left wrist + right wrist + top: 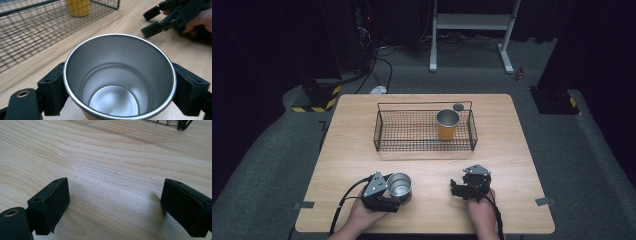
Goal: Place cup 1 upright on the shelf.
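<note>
- Plainly, the steel cup (119,77) is a round, bare-metal tumbler with a bright rolled rim, a brushed grey inside and a flat shiny bottom.
- It stands upright on the counter (432,165) near the front edge, left of centre: long axis vertical, open mouth up, wider at the rim than at the base.
- The left gripper (388,192) is clamped on the cup, one black jaw pressed against each side of the wall just under the rim.
- The right gripper (458,189) rests low over bare wood, well apart from the cup, jaws spread wide with nothing between.
- Behind, a wire basket (384,131) holds a yellow cup (447,125), also upright.
</note>
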